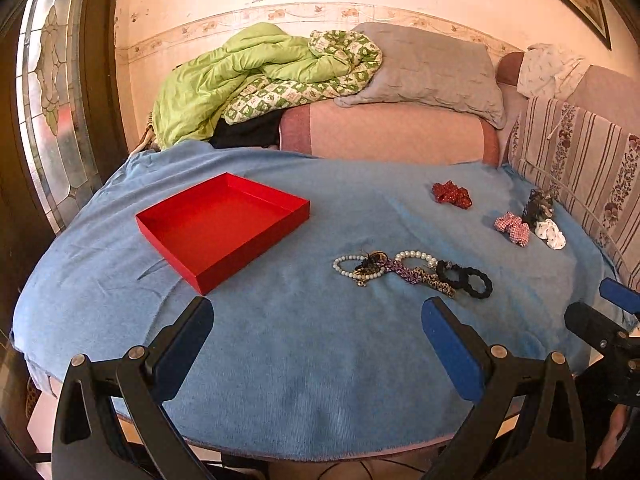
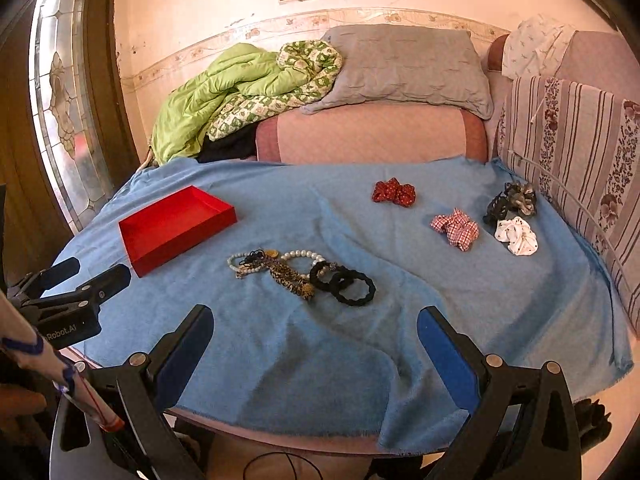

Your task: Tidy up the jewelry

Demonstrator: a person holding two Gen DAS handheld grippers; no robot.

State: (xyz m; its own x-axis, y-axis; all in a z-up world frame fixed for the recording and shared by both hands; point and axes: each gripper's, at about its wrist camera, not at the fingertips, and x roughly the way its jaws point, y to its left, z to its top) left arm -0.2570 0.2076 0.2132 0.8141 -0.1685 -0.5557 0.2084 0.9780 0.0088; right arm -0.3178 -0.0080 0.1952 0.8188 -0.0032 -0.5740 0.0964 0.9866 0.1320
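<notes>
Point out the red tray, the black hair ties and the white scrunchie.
red tray [image 1: 224, 220], left wrist view, bare floor.
black hair ties [image 2: 352, 286], right wrist view, front loop.
white scrunchie [image 2: 516, 236], right wrist view, middle of fabric.

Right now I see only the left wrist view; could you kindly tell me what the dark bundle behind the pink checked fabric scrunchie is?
Observer: In the right wrist view it is two things: a black plastic claw clip beside a grey patterned fabric scrunchie.
Operator: Thank you. Is the right gripper open? I only see its edge.
Observer: Yes, the right gripper has its blue-padded fingers spread wide and empty, over the near part of the blue towelling cloth.
Operator: And where does my left gripper sit?
Observer: The left gripper is just short of the near corner of the shallow red rectangular tray, fingers apart.
</notes>
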